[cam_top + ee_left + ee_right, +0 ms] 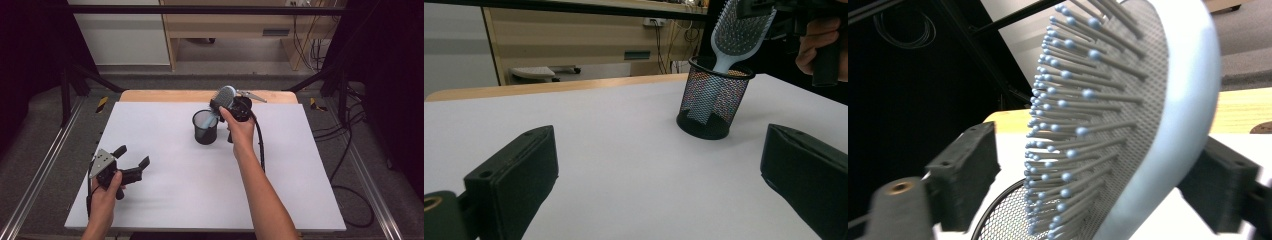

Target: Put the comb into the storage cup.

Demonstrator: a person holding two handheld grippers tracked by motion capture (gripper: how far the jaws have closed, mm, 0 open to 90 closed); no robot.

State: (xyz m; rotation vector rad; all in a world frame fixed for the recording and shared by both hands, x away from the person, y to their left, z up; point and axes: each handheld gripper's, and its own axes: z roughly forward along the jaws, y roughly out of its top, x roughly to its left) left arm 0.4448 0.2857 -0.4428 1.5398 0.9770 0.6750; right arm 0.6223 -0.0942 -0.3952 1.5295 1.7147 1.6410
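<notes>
Hairbrush (226, 97) stands handle-down in mesh cup (205, 128), upper centre; right gripper (231, 103) jaws apart around its head. Left gripper (131, 161) open, lower left, holding nothing.

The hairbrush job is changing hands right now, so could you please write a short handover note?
Left gripper: open, holding nothing, low over the white table.
Right gripper: jaws either side of the hairbrush head, left pad clear of the bristles, so open.
Done: brush handle is in the black mesh cup, head leaning out over the rim.
Left: withdraw the right gripper without tipping the cup.
</notes>
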